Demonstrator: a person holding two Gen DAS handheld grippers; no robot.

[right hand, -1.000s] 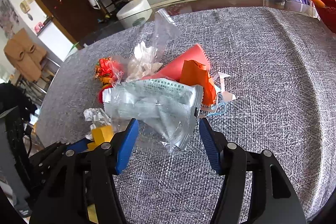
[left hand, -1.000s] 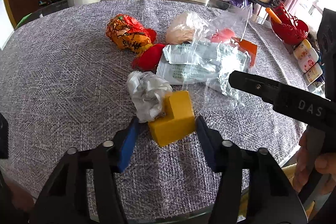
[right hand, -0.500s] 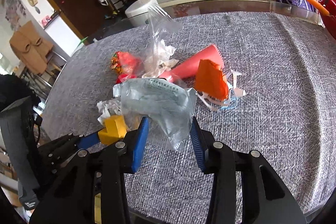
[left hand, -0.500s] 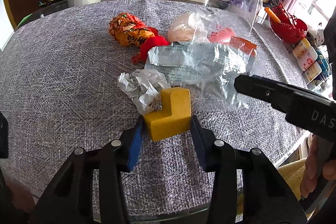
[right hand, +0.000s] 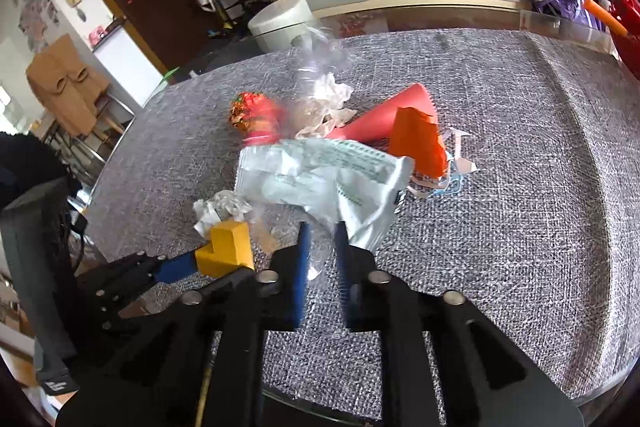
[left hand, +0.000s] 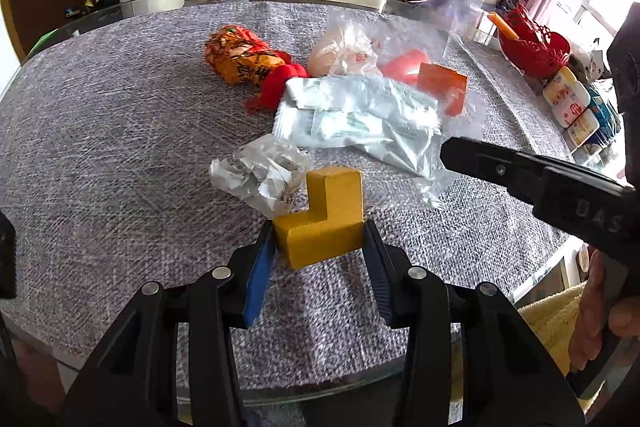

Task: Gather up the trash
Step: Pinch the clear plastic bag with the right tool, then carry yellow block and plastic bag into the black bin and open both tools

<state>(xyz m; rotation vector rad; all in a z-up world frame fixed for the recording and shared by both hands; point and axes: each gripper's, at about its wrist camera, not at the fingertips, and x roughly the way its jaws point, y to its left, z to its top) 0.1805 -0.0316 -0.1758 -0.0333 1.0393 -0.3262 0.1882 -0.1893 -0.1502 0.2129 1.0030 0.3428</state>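
My left gripper (left hand: 320,233) is shut on a yellow L-shaped block (left hand: 326,213) at the near edge of the grey table (left hand: 100,147); both blue pads press its sides. A crumpled white paper (left hand: 260,175) lies just beyond it. My right gripper (right hand: 320,243) is shut on the thin edge of a clear plastic bag (right hand: 320,261). The bag holds a pale green packet (right hand: 320,171) and is pulled up off the cloth. The right gripper's black finger (left hand: 500,167) reaches in from the right in the left wrist view. The block (right hand: 228,251) also shows in the right wrist view.
Beyond lie an orange snack wrapper (left hand: 236,55), a red cone (right hand: 384,119), an orange packet (right hand: 418,143) and tissue (right hand: 328,99). A red basket (left hand: 536,43) and small bottles (left hand: 568,103) stand at the right. A hand (left hand: 600,311) holds the right gripper. The glass table edge (left hand: 320,383) is near.
The right gripper's jaws closed onto the clear bag and drew it and the packet up and nearer. The left gripper's pads closed against the yellow block.
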